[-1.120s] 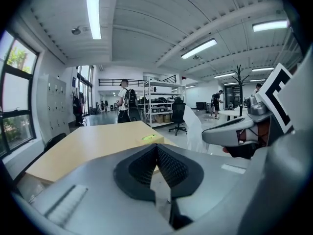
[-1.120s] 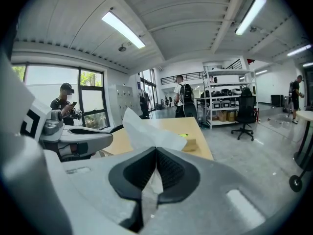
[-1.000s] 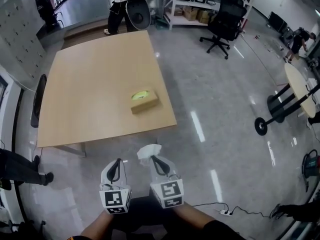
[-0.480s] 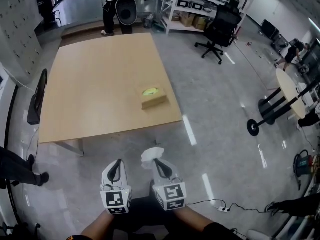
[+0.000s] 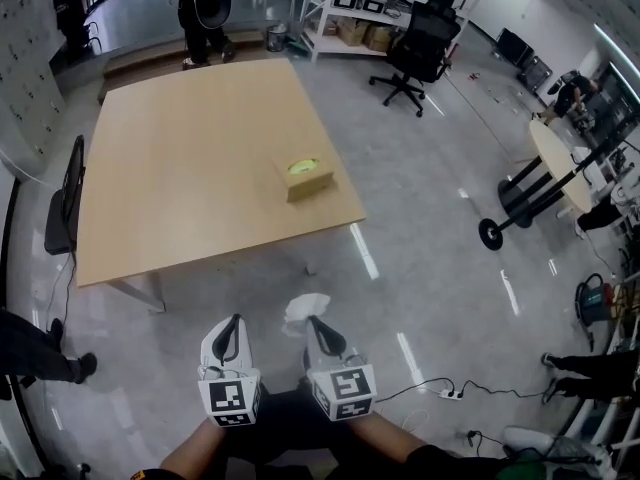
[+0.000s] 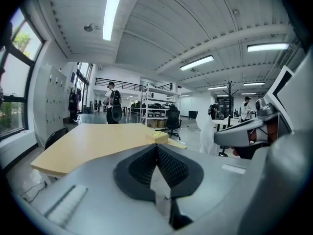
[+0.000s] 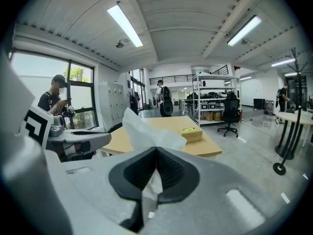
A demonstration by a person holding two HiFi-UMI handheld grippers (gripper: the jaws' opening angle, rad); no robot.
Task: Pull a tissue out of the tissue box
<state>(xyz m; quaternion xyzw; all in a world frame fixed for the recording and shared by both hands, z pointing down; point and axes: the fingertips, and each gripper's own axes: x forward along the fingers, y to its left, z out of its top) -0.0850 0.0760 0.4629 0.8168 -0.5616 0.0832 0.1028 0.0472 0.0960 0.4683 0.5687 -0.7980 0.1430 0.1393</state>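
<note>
Tissue (image 5: pixel 305 309) is out of tissue box (image 5: pixel 308 179), so pull looks done. Right gripper (image 5: pixel 314 324) clamped on tissue, white sheet sticking out at 12 o'clock past jaw tips, well clear of box. Left gripper (image 5: pixel 233 324) jaws together, nothing between them. Box sits on table (image 5: pixel 170 168), toward its 4 o'clock corner, at 12 o'clock from grippers, well apart. Left to do: nothing obvious, perhaps set tissue down. Count: one box, one loose tissue, one table, two grippers.
</note>
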